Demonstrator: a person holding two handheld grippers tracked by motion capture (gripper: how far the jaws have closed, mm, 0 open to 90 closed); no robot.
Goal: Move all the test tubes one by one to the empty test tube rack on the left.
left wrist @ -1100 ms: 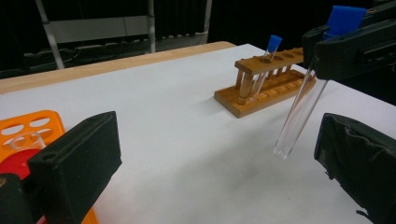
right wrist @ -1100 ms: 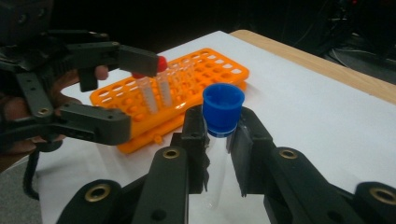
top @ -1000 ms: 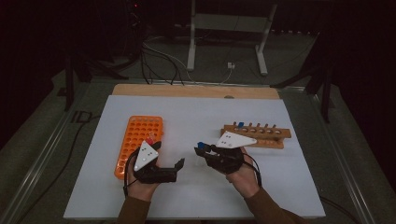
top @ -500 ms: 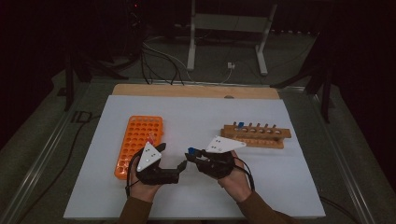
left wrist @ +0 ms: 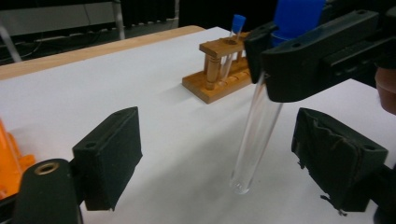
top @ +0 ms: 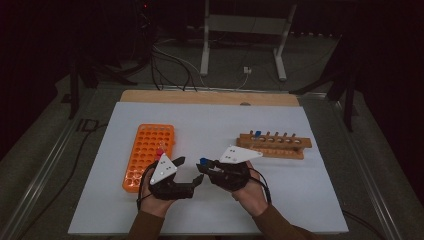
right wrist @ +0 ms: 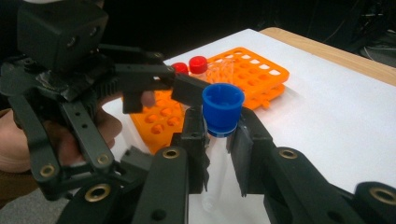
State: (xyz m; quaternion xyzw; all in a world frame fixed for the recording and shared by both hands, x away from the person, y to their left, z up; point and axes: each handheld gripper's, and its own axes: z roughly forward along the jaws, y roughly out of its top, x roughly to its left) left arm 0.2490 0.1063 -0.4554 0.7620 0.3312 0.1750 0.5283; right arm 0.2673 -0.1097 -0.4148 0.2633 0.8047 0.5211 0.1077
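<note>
My right gripper [right wrist: 219, 133] is shut on a clear test tube [right wrist: 215, 168] just below its blue cap [right wrist: 223, 108]. The tube [left wrist: 254, 135] hangs nearly upright, its round end just above the white table, between the two pads of my left gripper [left wrist: 224, 161], which stands open around it without touching. In the high view the two grippers meet at the front middle of the table, left [top: 189, 171] and right [top: 202, 165]. An orange rack [top: 148, 152] with two red-capped tubes [right wrist: 198, 64] lies at the left. At the right, a wooden rack [top: 274, 144] holds one blue-capped tube [left wrist: 236, 25].
The white table top [top: 215, 125] has a wooden strip [top: 210, 97] along its far edge. Beyond it lie cables and a metal stand's feet [top: 242, 70] on the dark floor. Bare white surface shows between the two racks.
Both hands have drawn together. The right gripper has carried the blue-capped tube left, and it now hangs between the left gripper's open jaws.
</note>
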